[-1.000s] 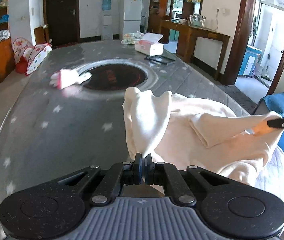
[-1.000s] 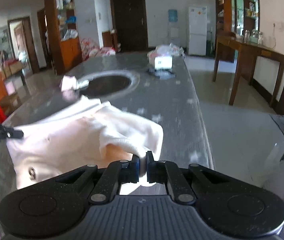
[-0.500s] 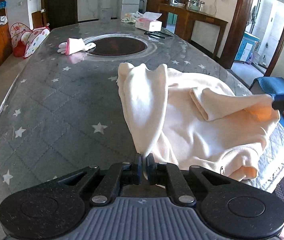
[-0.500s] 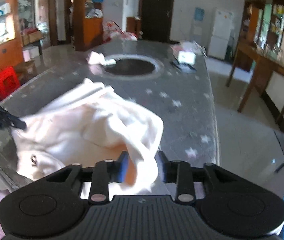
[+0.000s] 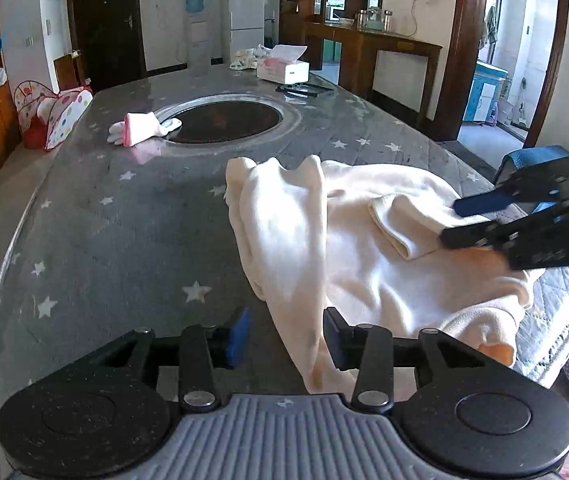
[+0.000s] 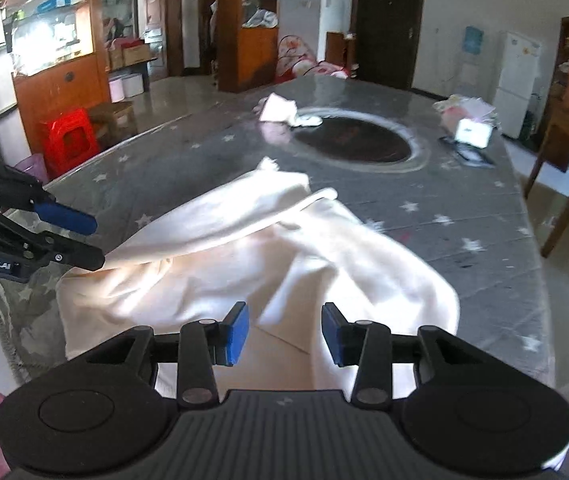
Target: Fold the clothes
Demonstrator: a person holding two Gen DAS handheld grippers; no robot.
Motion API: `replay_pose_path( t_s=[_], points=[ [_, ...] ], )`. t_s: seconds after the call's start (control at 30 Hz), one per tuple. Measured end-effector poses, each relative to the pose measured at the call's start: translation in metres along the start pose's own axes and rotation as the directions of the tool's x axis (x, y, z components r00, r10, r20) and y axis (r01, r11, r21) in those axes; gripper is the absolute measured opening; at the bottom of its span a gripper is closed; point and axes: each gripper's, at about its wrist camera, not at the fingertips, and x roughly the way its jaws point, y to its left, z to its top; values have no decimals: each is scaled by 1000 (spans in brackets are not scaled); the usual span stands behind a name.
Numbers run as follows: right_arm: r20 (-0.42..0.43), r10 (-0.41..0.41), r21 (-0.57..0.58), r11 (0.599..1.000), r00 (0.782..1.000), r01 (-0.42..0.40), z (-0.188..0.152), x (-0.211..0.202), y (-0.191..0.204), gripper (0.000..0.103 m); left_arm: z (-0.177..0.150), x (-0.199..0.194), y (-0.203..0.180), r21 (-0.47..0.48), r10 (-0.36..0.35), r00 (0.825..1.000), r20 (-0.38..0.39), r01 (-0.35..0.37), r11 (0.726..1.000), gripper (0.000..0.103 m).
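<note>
A cream garment (image 5: 364,240) lies crumpled on the near end of the grey star-patterned table (image 5: 104,240). My left gripper (image 5: 286,338) is at the garment's near left edge with its jaws opening. A strip of the cloth runs between the fingers, close to the right one, and is not pinched. My right gripper (image 6: 284,334) hovers over the garment (image 6: 224,280) at the table's edge, its jaws opening too, with cloth below them and no grip on it. In the left wrist view, the right gripper (image 5: 456,220) is seen above a folded-over sleeve.
A pink-and-white glove (image 5: 140,134) lies beside a dark round inset (image 5: 224,122) at mid-table. Further back are a tissue box (image 5: 282,70) and a flat black item (image 5: 304,89). A blue seat (image 5: 524,160) stands off the table's right side, and a red stool (image 6: 70,140) off its left.
Both grippers were shut on the garment and now stand open. The cloth has dropped onto the table. The right gripper has swung in over the garment.
</note>
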Motion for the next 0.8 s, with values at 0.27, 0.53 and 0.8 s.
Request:
replay_pose_path(
  t_s=[0.27, 0.53, 0.8],
  points=[
    [-52, -10, 15, 1000, 999, 10, -8, 38, -1, 29, 18, 19, -9, 21, -11, 1000, 10, 11, 1000, 44],
    [36, -73, 43, 996, 997, 72, -6, 14, -14, 4, 43, 49, -29, 77, -21, 999, 30, 18, 997, 48],
    [100, -187, 102, 979, 977, 177, 0, -18, -45, 4, 61, 86, -44, 123, 22, 1000, 18, -24, 992, 48]
  ],
)
